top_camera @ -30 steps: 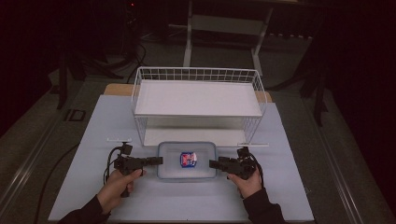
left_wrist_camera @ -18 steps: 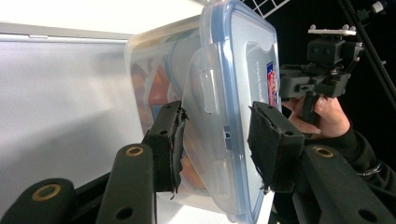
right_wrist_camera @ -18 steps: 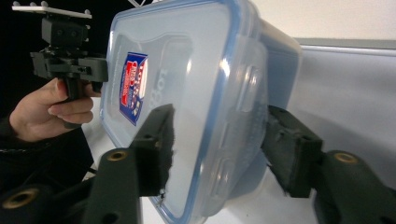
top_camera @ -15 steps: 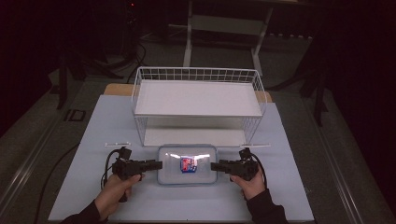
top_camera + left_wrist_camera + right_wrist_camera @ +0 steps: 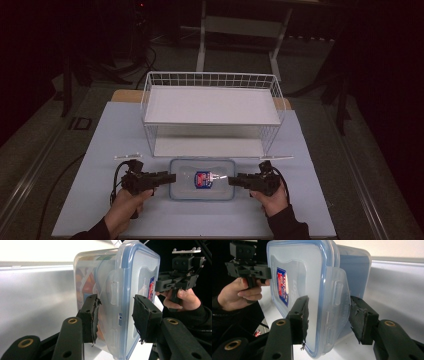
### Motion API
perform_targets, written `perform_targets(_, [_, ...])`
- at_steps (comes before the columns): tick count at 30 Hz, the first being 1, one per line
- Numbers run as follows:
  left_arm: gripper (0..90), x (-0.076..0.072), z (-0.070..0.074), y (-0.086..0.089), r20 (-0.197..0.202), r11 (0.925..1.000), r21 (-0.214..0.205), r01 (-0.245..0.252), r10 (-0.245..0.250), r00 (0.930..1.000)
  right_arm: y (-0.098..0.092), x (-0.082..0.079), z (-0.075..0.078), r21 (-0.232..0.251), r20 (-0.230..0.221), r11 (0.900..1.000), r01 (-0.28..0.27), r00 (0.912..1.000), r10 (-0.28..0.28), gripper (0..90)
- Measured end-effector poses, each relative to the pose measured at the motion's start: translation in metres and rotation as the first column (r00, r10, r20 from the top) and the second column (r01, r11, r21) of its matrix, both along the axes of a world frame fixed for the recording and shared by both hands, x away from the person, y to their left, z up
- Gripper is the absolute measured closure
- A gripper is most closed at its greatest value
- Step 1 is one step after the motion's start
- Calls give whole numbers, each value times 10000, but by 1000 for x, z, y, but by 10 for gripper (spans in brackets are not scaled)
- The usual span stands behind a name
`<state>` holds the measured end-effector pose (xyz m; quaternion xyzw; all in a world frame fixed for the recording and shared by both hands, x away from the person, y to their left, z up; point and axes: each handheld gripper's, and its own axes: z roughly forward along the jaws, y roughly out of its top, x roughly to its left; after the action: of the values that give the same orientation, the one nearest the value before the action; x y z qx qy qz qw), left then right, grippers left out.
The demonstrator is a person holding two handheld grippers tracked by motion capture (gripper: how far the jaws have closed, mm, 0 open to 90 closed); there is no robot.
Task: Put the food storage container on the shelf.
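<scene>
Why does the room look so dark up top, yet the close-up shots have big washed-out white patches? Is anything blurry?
High view: the light falls on the table and white wire shelf, while the room behind is near black. Left gripper view: the background beside the plastic container is overexposed and soft; the jaws look sharp. Right gripper view: a milder grey-white glare sits behind the container, and the other hand is dim.

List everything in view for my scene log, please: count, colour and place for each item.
Food container: one, clear with blue-rimmed lid and red-blue label, on the mat in front of the rack.
Wire rack: one, white, two shelves, at the mat's far half.
Mat: one, pale blue, covering the table.
White strips: two, flat on the mat beside the rack's front corners.
Left gripper: one, black, jaws open astride the container's left latch.
Right gripper: one, black, jaws open astride the right latch.
Hands: two, holding the grippers.
</scene>
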<state>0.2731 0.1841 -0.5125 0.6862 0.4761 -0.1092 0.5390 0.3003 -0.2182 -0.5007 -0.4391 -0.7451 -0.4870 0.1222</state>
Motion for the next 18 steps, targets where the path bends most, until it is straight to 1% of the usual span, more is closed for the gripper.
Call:
perform_targets(1, [557, 1, 2, -2, 20, 10000, 35, 2, -2, 10000, -2, 1, 1, 68, 44, 10000, 71, 10000, -71, 514])
perform_targets(2, [556, 5, 7, -6, 85, 10000, 27, -82, 82, 9999, -6, 3, 6, 82, 197, 9999, 143, 9997, -144, 514])
perform_targets(3, [556, 5, 7, -6, 85, 10000, 27, -82, 82, 9999, -8, 4, 9, 135, 288, 9997, 215, 9993, -219, 514])
perform_targets(4, [556, 7, 11, -8, 148, 9999, 23, -141, 141, 9998, -8, 4, 9, 135, 288, 9997, 215, 9993, -219, 514])
perform_targets(5, [556, 10, 14, -10, 264, 9998, -12, -201, 201, 9994, -12, 9, 14, 206, 477, 9992, 336, 9983, -345, 514])
perform_targets(6, [556, 16, 20, -15, 500, 9995, -42, -305, 306, 9983, -14, 11, 17, 232, 508, 9990, 390, 9979, -401, 514])
perform_targets(7, [556, 16, 20, -15, 500, 9995, -42, -305, 306, 9983, -14, 11, 17, 232, 508, 9990, 390, 9979, -401, 514])
perform_targets(8, [556, 20, 22, -17, 632, 9994, -61, -343, 346, 9974, -18, 17, 22, 278, 653, 9985, 464, 9967, -481, 513])
perform_targets(9, [557, 23, 24, -19, 729, 9992, -83, -380, 385, 9966, -20, 21, 24, 293, 696, 9982, 520, 9961, -539, 513])
perform_targets(10, [557, 27, 24, -22, 826, 9990, -117, -424, 432, 9956, -20, 21, 24, 293, 696, 9982, 520, 9961, -539, 513])
perform_targets(11, [556, 31, 25, -24, 855, 9987, -131, -483, 493, 9951, -23, 25, 25, 296, 729, 9979, 583, 9955, -603, 513])
perform_targets(12, [556, 35, 24, -27, 881, 9987, -69, -500, 505, 9948, -24, 29, 25, 308, 740, 9976, 616, 9952, -637, 510])
perform_targets(13, [555, 38, 23, -29, 863, 9984, -44, -571, 573, 9946, -27, 38, 24, 236, 776, 9973, 691, 9945, -707, 505])
perform_targets(14, [555, 43, 21, -33, 952, 9978, 34, -655, 648, 9933, -28, 42, 23, 227, 771, 9971, 721, 9943, -737, 502])
perform_targets(15, [554, 43, 21, -33, 952, 9978, 34, -655, 648, 9933, -28, 42, 23, 227, 771, 9971, 721, 9943, -737, 502])
perform_targets(16, [554, 46, 19, -35, 934, 9973, 12, -739, 735, 9929, -29, 46, 22, 177, 785, 9968, 775, 9938, -787, 500])
perform_targets(18, [552, 52, 16, -38, 1064, 9960, 49, -893, 883, 9904, -30, 54, 17, 210, 811, 9959, 882, 9927, -896, 497])
